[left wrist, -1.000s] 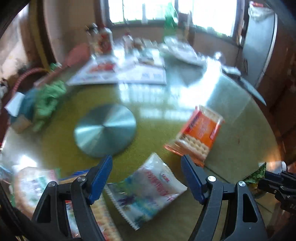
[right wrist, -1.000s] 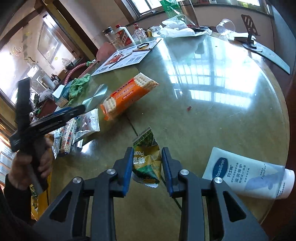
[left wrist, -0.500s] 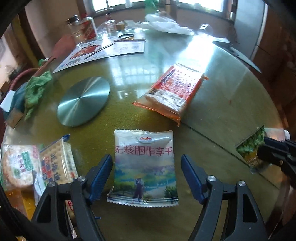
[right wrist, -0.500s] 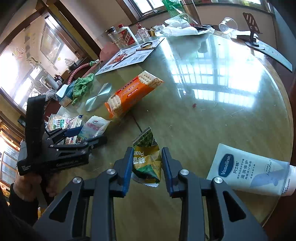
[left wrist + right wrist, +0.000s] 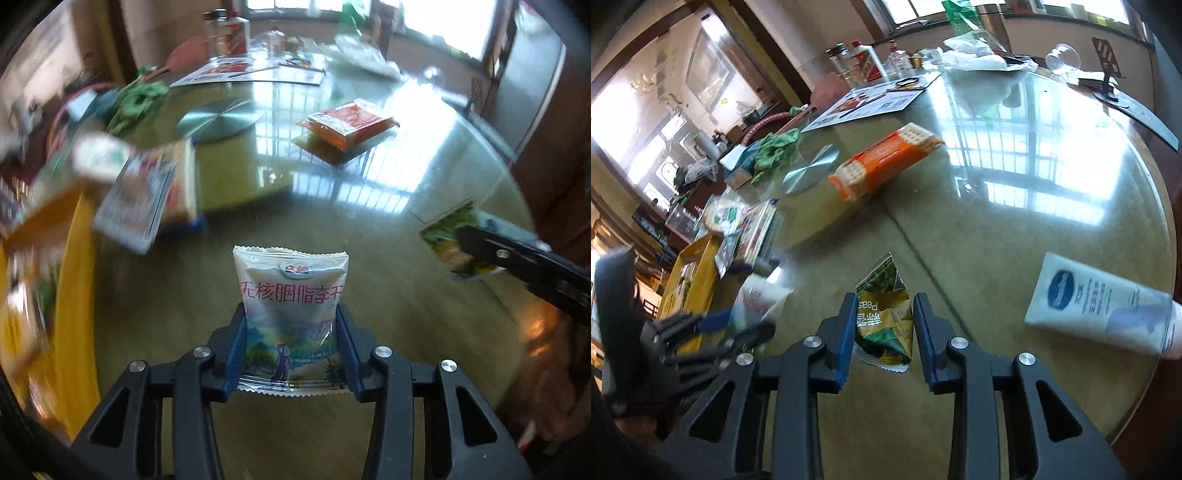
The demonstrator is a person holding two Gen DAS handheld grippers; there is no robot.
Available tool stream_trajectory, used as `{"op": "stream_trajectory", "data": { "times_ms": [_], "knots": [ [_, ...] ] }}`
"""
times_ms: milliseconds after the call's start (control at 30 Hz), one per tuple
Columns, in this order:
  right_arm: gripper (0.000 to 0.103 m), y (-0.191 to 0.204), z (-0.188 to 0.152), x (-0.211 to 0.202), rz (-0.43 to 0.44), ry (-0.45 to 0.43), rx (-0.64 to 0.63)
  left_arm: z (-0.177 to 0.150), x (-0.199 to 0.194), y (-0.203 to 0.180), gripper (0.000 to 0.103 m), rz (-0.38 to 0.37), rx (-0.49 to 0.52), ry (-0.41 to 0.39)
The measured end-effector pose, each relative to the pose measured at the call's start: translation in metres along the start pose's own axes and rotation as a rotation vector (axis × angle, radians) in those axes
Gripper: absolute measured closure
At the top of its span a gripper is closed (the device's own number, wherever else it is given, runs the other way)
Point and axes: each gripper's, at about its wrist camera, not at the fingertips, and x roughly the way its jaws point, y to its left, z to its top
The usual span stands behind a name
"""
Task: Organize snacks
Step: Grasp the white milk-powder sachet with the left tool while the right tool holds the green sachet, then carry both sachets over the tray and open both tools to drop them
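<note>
A white Dole snack packet [image 5: 291, 280] stands between the blue pads of my left gripper [image 5: 290, 321]. The jaws are closing, and the pads press its lower sides in. In the right wrist view that gripper [image 5: 746, 325] is a blur at the lower left with the white packet [image 5: 759, 295]. My right gripper [image 5: 885, 306] is shut on a crumpled green pea packet [image 5: 884, 321], just above the glass table [image 5: 1015, 240]. An orange cracker pack [image 5: 882, 162] lies further back on the table. More cracker packs [image 5: 757, 229] rest beside a yellow tray [image 5: 698, 273] at the left.
A round metal disc [image 5: 218, 120] and a green cloth [image 5: 772, 151] sit at the back left. A white lotion tube [image 5: 1100, 310] lies near the right table edge. Bottles, papers and a plastic bag crowd the far side. A hand [image 5: 550, 406] holds the right gripper.
My left gripper came forward over the white packet and its jaws narrowed onto its sides. The right gripper shifted slightly, still gripping the green packet.
</note>
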Motion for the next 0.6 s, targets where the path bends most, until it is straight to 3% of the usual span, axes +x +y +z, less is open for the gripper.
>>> {"op": "stream_trajectory", "data": {
  "times_ms": [133, 367, 600],
  "knots": [
    [0.071, 0.017, -0.009, -0.001, -0.014, 0.012, -0.035, -0.024, -0.016, 0.014, 0.060, -0.050, -0.105, -0.043],
    [0.071, 0.052, -0.016, -0.006, 0.012, 0.016, -0.083, -0.040, -0.040, 0.036, 0.062, -0.148, -0.183, -0.110],
    [0.071, 0.108, -0.012, -0.016, 0.109, 0.002, -0.156, -0.054, -0.110, 0.074, 0.063, -0.185, -0.270, -0.268]
  ]
}}
